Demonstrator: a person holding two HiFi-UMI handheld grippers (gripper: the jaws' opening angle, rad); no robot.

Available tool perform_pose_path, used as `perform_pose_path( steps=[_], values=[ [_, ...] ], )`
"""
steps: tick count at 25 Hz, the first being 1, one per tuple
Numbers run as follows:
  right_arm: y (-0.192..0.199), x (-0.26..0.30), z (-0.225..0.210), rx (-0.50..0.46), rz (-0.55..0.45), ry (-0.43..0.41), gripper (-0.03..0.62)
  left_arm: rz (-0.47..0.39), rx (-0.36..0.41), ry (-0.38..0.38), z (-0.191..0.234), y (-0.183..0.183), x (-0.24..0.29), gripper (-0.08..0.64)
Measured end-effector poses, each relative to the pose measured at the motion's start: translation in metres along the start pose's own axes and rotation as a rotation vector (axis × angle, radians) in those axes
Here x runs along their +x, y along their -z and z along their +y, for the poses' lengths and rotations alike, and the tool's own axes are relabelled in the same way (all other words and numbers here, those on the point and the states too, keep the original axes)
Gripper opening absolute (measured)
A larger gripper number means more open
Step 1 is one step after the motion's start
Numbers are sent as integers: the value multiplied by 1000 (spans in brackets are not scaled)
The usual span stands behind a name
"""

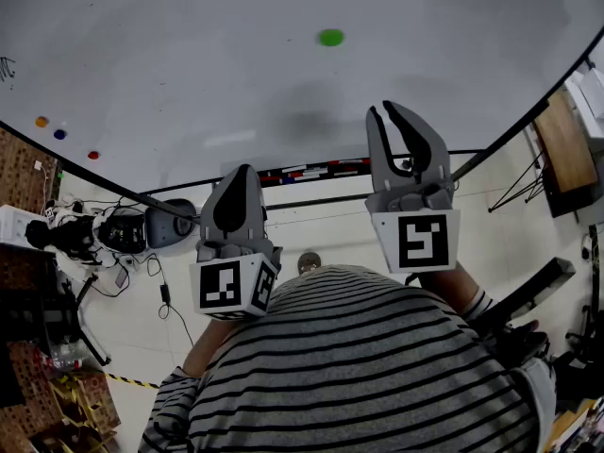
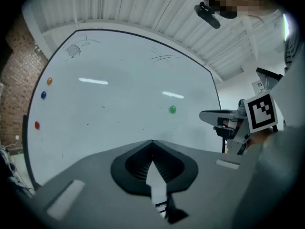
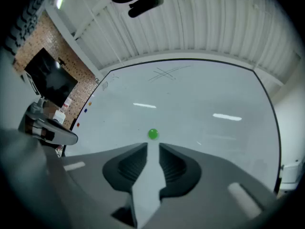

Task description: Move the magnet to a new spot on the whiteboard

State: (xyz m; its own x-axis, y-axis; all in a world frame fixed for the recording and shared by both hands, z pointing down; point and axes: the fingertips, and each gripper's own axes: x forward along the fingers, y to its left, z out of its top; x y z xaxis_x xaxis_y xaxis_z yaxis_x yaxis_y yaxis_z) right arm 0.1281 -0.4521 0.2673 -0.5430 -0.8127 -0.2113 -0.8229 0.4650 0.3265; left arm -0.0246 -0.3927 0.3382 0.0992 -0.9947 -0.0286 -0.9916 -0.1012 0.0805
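A small green magnet (image 1: 330, 37) sticks to the whiteboard (image 1: 189, 55) near its middle; it also shows as the green magnet (image 3: 152, 134) just beyond my right jaws and the green magnet (image 2: 172, 109) off to the right of my left jaws. My right gripper (image 1: 397, 117) points at the board below the magnet, its jaws a small gap apart with nothing between them. My left gripper (image 1: 239, 173) hangs lower and to the left, jaws shut and empty.
Orange, blue and red magnets (image 1: 58, 133) sit at the board's left edge. A marker tray (image 1: 311, 170) runs under the board. Cables and equipment (image 1: 104, 234) lie on the floor at left; a wooden table (image 1: 564, 149) stands at right.
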Motion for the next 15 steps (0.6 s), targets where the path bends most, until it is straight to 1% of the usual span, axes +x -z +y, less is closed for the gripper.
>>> perform_pose_path(
  steps=[1,2,3,5,7,10,15],
  values=[
    [-1,15,3,-61,10,4,109,-3,-4,-3,10,-2,6,15],
    [-3,29,6,-120,21,11,124,-6,-7,-7,19,-3,11,16],
    [-4,42,8,-173,31,22,126,-9,-10,-12,28,-5,15,17],
    [-7,64,10,-244,34,57,135,-15,-12,-19,44,-8,22,17],
    [-11,82,11,-274,23,87,138,-20,-9,-19,56,-11,28,15],
    [-7,101,13,-289,41,99,138,-30,-12,-20,69,-15,36,17],
    [-5,114,12,-310,40,127,130,-43,-3,-22,83,-19,44,15]
  ],
)
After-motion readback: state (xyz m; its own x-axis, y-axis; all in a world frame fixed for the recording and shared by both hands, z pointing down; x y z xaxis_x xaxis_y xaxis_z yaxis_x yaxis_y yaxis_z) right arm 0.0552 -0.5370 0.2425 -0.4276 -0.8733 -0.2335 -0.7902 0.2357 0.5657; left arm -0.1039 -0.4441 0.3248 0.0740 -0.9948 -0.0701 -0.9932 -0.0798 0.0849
